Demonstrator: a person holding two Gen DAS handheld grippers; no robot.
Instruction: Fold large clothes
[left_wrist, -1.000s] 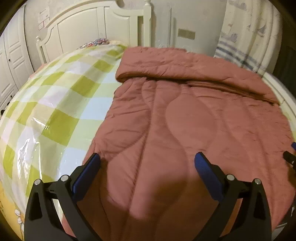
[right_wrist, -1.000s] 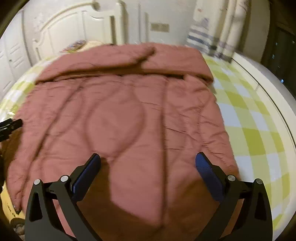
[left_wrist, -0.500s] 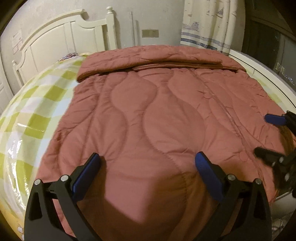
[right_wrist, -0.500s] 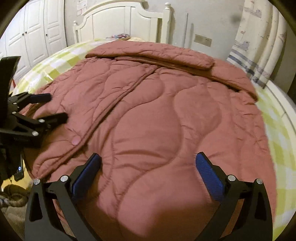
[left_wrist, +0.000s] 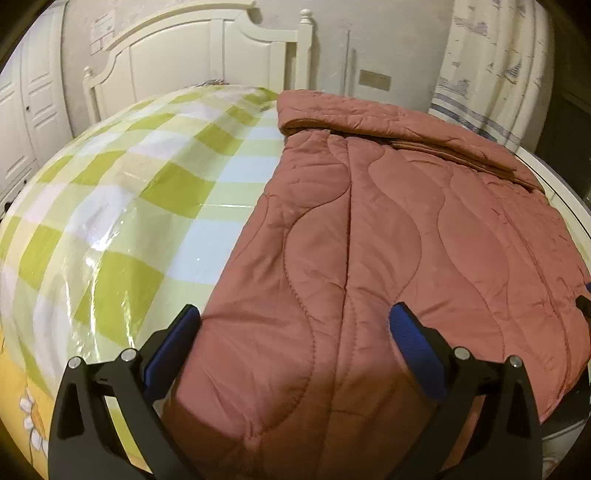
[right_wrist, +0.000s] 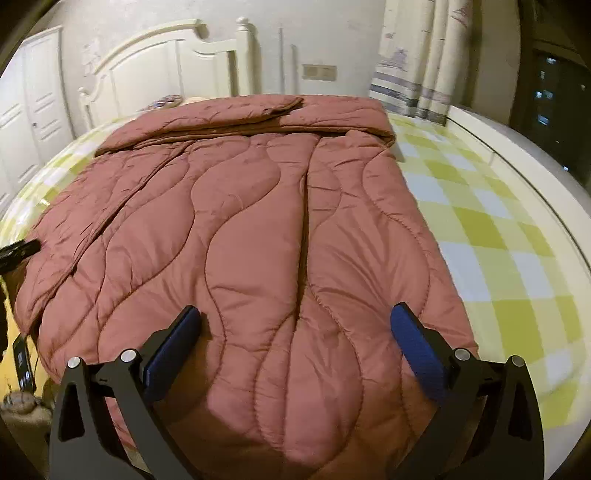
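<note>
Pink quilted coat (left_wrist: 388, 240) lies spread flat on the checked bed cover (left_wrist: 147, 184), far end already turned over. Left gripper (left_wrist: 295, 343) and right gripper (right_wrist: 295, 343) hover over near hem, jaws wide, holding nothing. Risk: padding is thick and slippery; shallow pinch could catch top layer only, fold skews.

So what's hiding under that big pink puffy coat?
The pink quilted coat lies on a green-and-white checked bed cover, which shows on both sides. Whatever sits directly beneath the coat is covered, so I cannot tell.
</note>
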